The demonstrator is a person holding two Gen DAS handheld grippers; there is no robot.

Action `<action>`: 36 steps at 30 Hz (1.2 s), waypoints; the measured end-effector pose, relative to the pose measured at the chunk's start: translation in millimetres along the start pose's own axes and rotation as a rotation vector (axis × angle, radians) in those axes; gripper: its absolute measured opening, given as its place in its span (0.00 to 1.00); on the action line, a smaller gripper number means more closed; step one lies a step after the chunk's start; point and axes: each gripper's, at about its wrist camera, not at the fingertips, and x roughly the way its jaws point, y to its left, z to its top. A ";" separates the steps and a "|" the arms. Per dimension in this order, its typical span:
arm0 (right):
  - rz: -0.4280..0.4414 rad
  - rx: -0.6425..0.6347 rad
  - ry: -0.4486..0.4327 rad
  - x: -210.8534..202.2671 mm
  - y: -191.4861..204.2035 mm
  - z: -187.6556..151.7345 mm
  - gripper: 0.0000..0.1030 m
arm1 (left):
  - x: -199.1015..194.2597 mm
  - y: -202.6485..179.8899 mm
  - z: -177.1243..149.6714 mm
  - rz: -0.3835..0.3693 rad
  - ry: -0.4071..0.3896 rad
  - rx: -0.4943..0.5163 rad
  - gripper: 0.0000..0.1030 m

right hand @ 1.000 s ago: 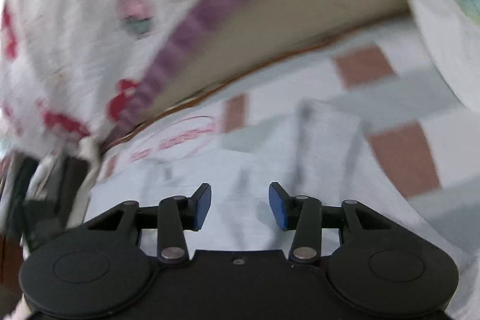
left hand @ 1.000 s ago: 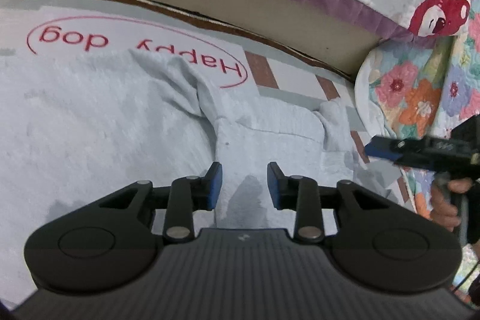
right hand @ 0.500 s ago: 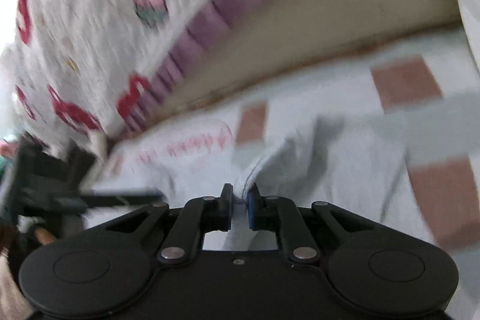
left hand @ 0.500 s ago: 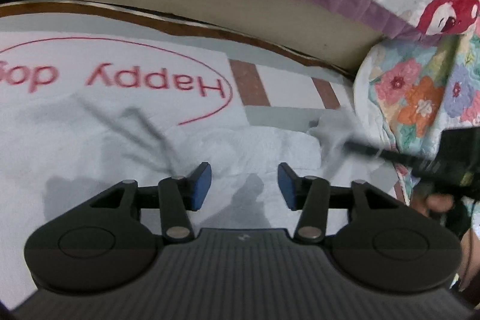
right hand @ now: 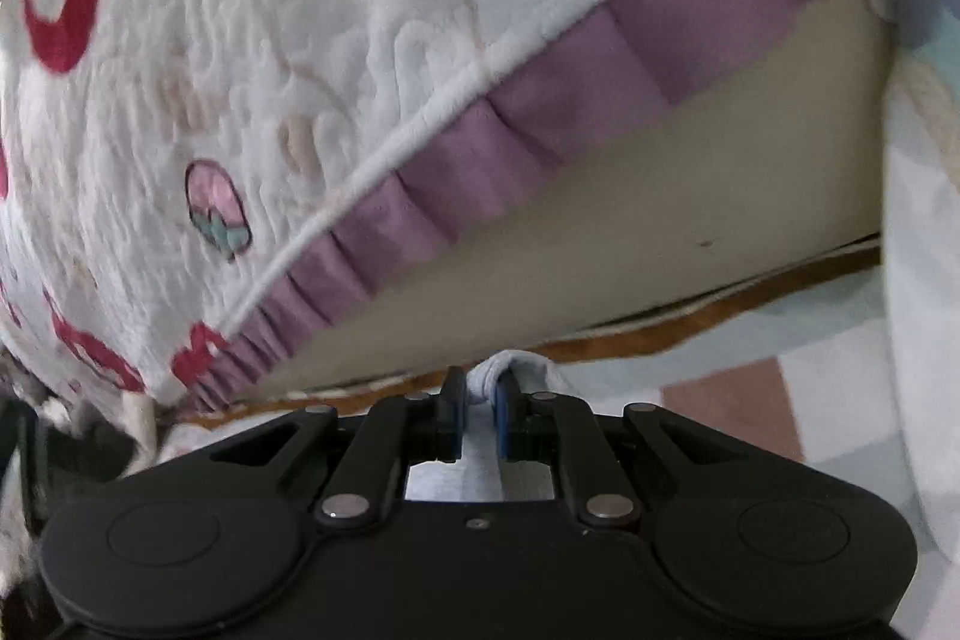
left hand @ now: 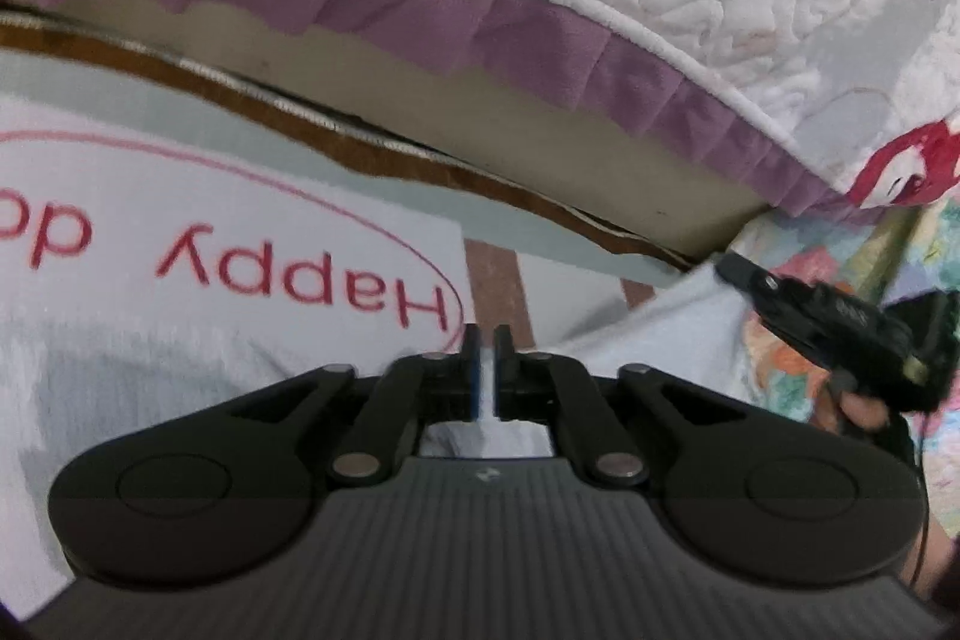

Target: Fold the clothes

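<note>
Both hand-held grippers are clamped on the same pale grey-white knit garment (left hand: 654, 334), and that seems to be the point of the pose: two pinch points let the cloth be carried over as one fold instead of dragging.

Left gripper (left hand: 486, 370) has its blue-padded jaws drawn almost together, with only a thin sliver of the light fabric showing between them. Right gripper (right hand: 478, 412) holds a thicker bunch — a rolled edge of the garment pokes up just past its fingertips — and its jaws are easing slightly apart, though the cloth is pressed between the pads.

In the left wrist view the garment stretches taut from the right gripper's tips down toward the left one, lifted clear of the white mat printed with red "Happy dog" lettering (left hand: 240, 244) that it otherwise lies on. A taut span like that suggests the fold is mid-carry.

Beyond the mat, a quilted white bedspread with a purple ruffle and strawberry motifs (left hand: 660, 10) hangs over a beige mattress side (right hand: 660, 244). Pink-and-grey checked flooring (right hand: 732, 400) shows at the right.
</note>
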 end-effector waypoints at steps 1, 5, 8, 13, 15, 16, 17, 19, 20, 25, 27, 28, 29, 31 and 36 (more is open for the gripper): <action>0.000 0.022 0.012 4.6 -0.5 4.5 0.17 | -2.1 0.1 -2.3 -0.001 -0.001 -0.004 0.04; -0.109 -0.013 0.045 9.9 -14.3 9.2 0.39 | -4.3 -19.4 -16.2 0.071 0.012 0.155 0.14; -0.202 0.055 0.065 -0.1 -46.6 1.6 0.39 | -2.7 -37.6 -31.2 0.134 0.029 0.317 0.24; -0.276 -0.037 0.180 -19.6 -63.5 -36.0 0.39 | -8.3 -33.6 -36.3 0.197 0.010 0.325 0.26; -0.273 -0.064 0.202 -22.9 -64.7 -50.7 0.39 | -15.2 -26.9 -34.0 0.230 -0.006 0.313 0.27; -0.267 -0.066 0.200 -22.4 -63.4 -56.1 0.39 | -19.3 -23.7 -33.4 0.243 -0.014 0.302 0.27; -0.256 -0.061 0.195 -21.1 -61.8 -60.6 0.39 | -23.2 -21.1 -33.3 0.250 -0.020 0.289 0.27; -0.222 -0.024 0.161 -18.5 -57.9 -66.3 0.39 | -30.3 -16.6 -35.7 0.249 -0.029 0.267 0.29; -0.204 -0.006 0.143 -16.8 -55.0 -69.0 0.39 | -33.3 -15.3 -38.5 0.248 -0.034 0.258 0.31; -0.291 -0.221 0.123 5.1 -19.7 -84.7 0.27 | -34.9 -14.0 -50.4 0.255 -0.039 0.241 0.32; -0.363 -0.246 0.086 -0.1 -9.7 -81.4 0.02 | -36.0 -15.7 -53.0 0.257 -0.052 0.241 0.32; -0.409 -0.249 0.053 -5.3 -5.0 -78.8 0.02 | -37.7 -16.4 -53.7 0.259 -0.062 0.239 0.32; -0.453 -0.275 0.005 -14.1 -1.4 -76.3 0.02 | -39.8 -16.4 -54.2 0.265 -0.073 0.240 0.32; -0.566 -0.280 -0.037 -27.5 -6.7 -70.3 0.02 | -44.5 -13.4 -53.8 0.289 -0.087 0.244 0.32; -0.701 -0.318 0.054 -22.1 -16.5 -80.0 0.03 | -60.0 10.4 -42.5 0.328 -0.116 0.181 0.32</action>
